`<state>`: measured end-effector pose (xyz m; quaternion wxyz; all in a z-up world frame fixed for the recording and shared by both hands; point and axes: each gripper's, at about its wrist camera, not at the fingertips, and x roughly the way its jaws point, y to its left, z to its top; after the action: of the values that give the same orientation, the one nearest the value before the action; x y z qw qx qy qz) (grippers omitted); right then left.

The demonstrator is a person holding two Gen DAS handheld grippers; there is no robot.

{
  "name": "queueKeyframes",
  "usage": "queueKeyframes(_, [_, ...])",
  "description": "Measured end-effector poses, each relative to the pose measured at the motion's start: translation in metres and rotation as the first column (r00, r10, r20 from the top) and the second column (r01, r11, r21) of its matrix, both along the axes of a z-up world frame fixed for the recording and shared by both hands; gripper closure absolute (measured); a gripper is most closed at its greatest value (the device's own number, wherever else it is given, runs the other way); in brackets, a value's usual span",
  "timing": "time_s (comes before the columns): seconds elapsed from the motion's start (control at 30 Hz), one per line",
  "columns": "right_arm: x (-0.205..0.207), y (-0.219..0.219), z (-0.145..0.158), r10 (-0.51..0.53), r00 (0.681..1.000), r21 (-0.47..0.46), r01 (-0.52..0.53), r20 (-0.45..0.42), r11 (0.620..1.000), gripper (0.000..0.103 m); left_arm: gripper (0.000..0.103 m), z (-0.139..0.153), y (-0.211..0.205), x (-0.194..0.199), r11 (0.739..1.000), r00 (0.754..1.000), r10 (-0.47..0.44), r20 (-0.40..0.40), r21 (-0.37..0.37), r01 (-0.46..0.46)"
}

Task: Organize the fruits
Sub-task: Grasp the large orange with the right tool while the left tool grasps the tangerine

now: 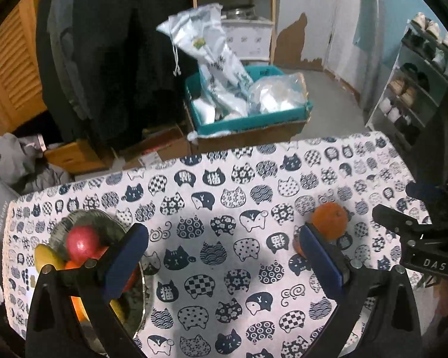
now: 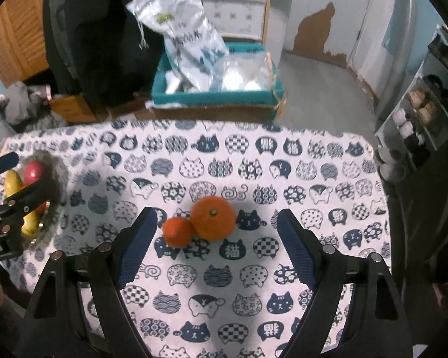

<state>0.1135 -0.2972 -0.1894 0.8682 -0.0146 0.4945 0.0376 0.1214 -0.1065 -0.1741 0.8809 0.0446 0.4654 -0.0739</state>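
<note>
The right tool (image 2: pixel 216 249) hangs over the cat-print tabletop (image 2: pixel 254 161) with its blue pads spread wide and nothing between them. Just beyond its tips lie a large orange (image 2: pixel 213 218) and a smaller tangerine (image 2: pixel 177 231), touching each other, the tangerine to the left. The left tool (image 1: pixel 224 261) is also spread and empty. Its left finger (image 1: pixel 125 261) overlaps a grey bowl (image 1: pixel 104 223) at the left edge, which holds a red apple (image 1: pixel 83 243), a yellow fruit (image 1: pixel 46 258) and orange fruit.
</note>
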Motion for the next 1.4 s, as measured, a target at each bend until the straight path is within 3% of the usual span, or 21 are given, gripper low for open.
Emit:
queueKeyframes(0.37, [0.036, 0.002, -0.068, -0.007, 0.989, 0.019, 0.01, -0.149, 1.0, 0.02, 0.001, -0.059, -0.001, 0.032, 0.999, 0.993, 0.041, -0.112, 0.033, -0.037])
queueKeyframes(0.67, [0.055, 0.002, -0.101, -0.02, 0.977, 0.034, 0.027, -0.212, 0.999, 0.02, 0.001, -0.087, -0.002, 0.045, 0.998, 0.984, 0.062, -0.166, 0.033, -0.057])
queueKeyframes(0.83, [0.061, -0.002, -0.116, -0.037, 0.969, 0.048, 0.05, -0.244, 0.998, 0.021, 0.001, -0.093, -0.005, 0.048, 0.998, 0.983, 0.056, -0.175, 0.039, -0.05])
queueKeyframes(1.1, [0.067, -0.006, -0.125, -0.048, 0.961, 0.137, 0.088, -0.271, 0.987, 0.036, 0.001, -0.092, -0.014, 0.049, 0.999, 0.983, 0.029, -0.179, 0.02, -0.026])
queueKeyframes(1.4, [0.055, -0.018, -0.115, -0.076, 0.971, 0.092, 0.099, -0.227, 0.991, 0.039, 0.001, -0.086, -0.029, 0.045, 1.0, 0.985, -0.015, -0.173, -0.015, 0.013])
